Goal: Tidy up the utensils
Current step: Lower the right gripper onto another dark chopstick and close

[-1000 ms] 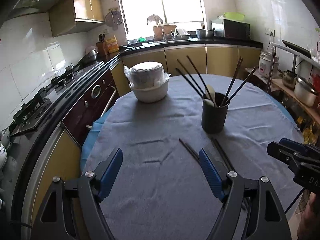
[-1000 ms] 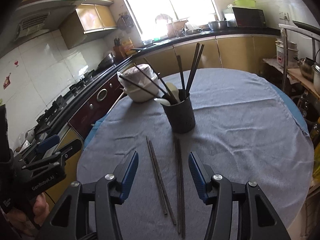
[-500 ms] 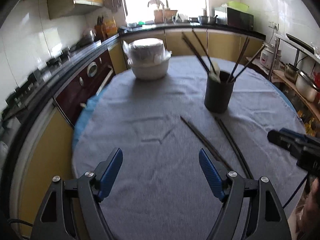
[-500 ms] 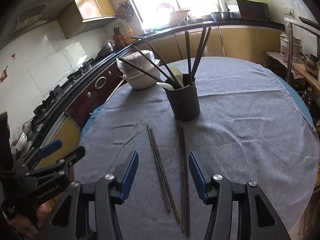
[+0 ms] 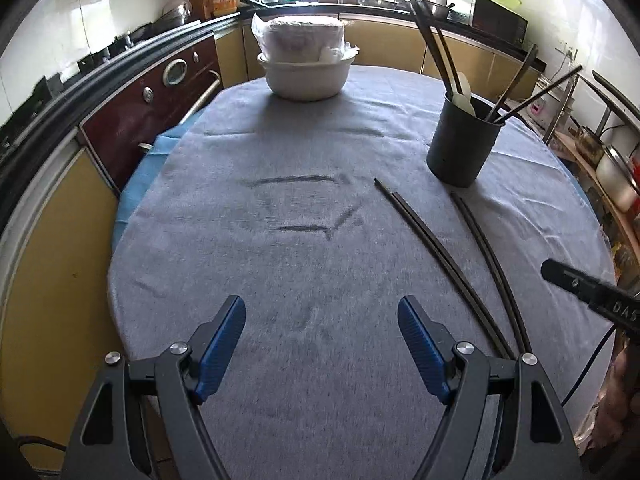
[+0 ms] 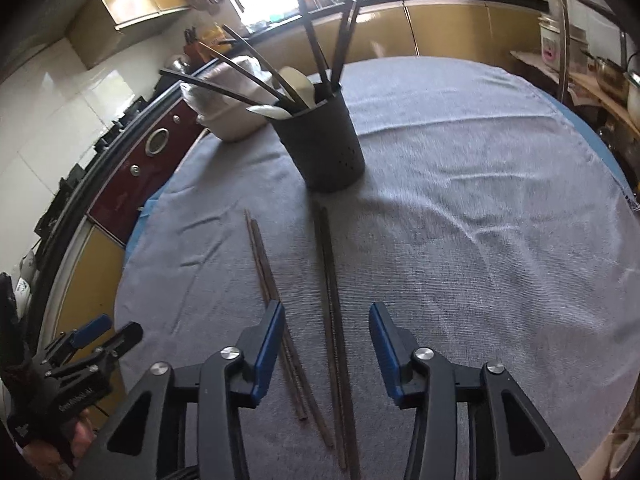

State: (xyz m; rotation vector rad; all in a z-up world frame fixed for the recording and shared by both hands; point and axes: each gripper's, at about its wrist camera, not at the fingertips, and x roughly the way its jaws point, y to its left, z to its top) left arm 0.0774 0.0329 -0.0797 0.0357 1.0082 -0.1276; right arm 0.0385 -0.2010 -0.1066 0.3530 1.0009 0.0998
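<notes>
A dark utensil holder [image 5: 460,148] [image 6: 328,152] stands on the grey tablecloth, with several chopsticks and a pale spoon in it. Two pairs of dark chopsticks lie flat on the cloth in front of it: a left pair [image 6: 264,272] [image 5: 432,240] and a right pair [image 6: 330,272] [image 5: 488,248]. My right gripper [image 6: 326,312] hangs low over the right pair. That pair runs between its blue pads untouched, and the jaws are closing. My left gripper [image 5: 320,304] is open over bare cloth, left of both pairs.
A white bowl with a bagged stack [image 5: 304,80] sits at the table's far side. A stove and oven front [image 5: 160,92] run along the left. A shelf with pots [image 5: 612,172] stands to the right. The table's near edge is just below both grippers.
Both grippers have come down toward the table and tipped further downward. The right jaws have narrowed around the right chopstick pair. The left jaws kept their width.
</notes>
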